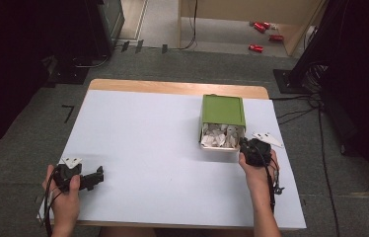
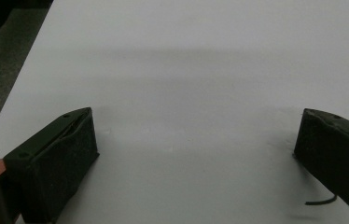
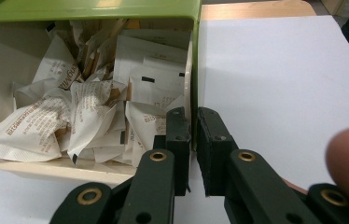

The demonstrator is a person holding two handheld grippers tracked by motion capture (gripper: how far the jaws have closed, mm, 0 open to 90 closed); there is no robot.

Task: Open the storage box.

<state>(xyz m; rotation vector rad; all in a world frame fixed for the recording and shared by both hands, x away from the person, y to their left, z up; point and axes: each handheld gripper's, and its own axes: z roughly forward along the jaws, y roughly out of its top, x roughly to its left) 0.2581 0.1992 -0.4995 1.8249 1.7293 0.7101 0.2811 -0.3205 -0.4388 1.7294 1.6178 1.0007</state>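
A box with a green lid (image 1: 223, 109) stands on the white table (image 1: 148, 138), right of centre. Its cream tray (image 1: 220, 146) is slid out toward me and holds several crumpled white paper packets (image 3: 88, 112). My right gripper (image 3: 193, 116) is shut on the tray's right side wall (image 3: 192, 79), one jaw inside and one outside. From above, the right gripper (image 1: 249, 147) sits at the tray's near right corner. My left gripper (image 1: 96, 177) rests at the table's near left, and in its own view the left gripper (image 2: 196, 135) is open wide over bare table.
Several red cans (image 1: 261, 34) lie on the floor behind the table. Black cables (image 1: 296, 111) run along the floor at the right, next to a dark stand (image 1: 291, 79). A strip of the table's wooden far edge (image 1: 172, 86) shows beyond the white sheet.
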